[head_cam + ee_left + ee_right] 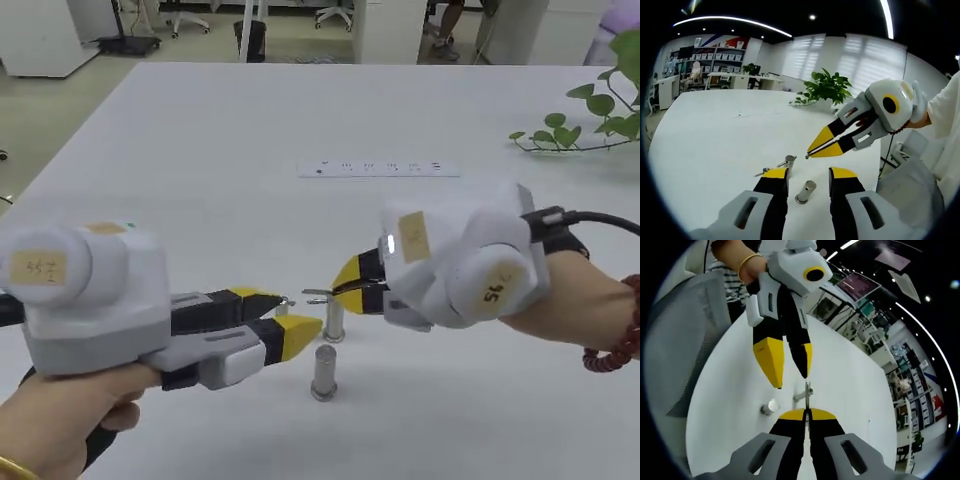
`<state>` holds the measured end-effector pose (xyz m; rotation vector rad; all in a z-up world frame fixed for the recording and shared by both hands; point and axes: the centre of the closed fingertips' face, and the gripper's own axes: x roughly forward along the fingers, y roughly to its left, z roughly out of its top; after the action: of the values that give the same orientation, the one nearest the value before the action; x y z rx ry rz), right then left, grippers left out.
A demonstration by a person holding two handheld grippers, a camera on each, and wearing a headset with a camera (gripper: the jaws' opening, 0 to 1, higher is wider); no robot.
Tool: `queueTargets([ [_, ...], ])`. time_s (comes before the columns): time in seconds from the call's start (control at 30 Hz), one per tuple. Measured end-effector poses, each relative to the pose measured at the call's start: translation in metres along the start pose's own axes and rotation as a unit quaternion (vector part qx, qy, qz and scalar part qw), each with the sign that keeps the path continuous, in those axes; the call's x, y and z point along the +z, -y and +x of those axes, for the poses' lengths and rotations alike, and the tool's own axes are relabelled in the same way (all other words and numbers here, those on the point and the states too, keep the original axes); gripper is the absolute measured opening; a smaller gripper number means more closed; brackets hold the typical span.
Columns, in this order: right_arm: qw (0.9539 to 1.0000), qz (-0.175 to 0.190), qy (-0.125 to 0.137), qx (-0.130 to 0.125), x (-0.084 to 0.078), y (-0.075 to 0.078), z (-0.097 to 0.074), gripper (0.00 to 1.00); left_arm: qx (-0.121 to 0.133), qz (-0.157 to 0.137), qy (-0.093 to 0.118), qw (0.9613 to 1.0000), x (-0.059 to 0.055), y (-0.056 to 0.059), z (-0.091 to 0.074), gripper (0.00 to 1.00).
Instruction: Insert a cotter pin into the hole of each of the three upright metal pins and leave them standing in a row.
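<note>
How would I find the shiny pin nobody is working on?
On the white table, find where the left gripper and right gripper nearly meet. The short silver pin stands just below that gap, nearest the person; its neighbour stands farther back, under the right gripper.

A: What rests on the white matte surface (250, 130) besides the work items?
B: One long white multi-socket power strip (378, 169), lying flat toward the far side.
A: And at the edges?
B: A green leafy plant (590, 115) overhangs the far right corner. Wheeled office chairs (335, 14) stand on the floor beyond the far edge. Storage shelving (722, 55) lines a distant wall.
</note>
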<state>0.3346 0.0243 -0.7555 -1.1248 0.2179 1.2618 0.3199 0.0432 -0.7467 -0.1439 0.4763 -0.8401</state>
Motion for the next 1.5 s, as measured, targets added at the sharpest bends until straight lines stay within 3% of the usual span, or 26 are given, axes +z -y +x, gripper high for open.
queueTargets([
  [0.43, 0.9971, -0.075, -0.005, 0.015, 0.008, -0.015, -0.002, 0.02, -0.021, -0.020, -0.013, 0.9995, -0.005, 0.009, 0.004, 0.15],
  [1.03, 0.9932, -0.114, -0.005, 0.023, 0.014, -0.022, -0.003, 0.02, -0.032, -0.049, -0.031, 0.9978, -0.013, 0.014, 0.006, 0.01],
  [1.27, 0.9922, -0.122, -0.004, 0.026, 0.014, -0.023, -0.004, 0.02, -0.034, -0.080, -0.034, 0.9956, -0.014, 0.014, 0.005, 0.01],
  [1.5, 0.9925, -0.119, -0.005, 0.029, 0.014, -0.025, -0.003, 0.03, -0.030, -0.090, -0.037, 0.9948, -0.016, 0.014, 0.005, 0.00],
])
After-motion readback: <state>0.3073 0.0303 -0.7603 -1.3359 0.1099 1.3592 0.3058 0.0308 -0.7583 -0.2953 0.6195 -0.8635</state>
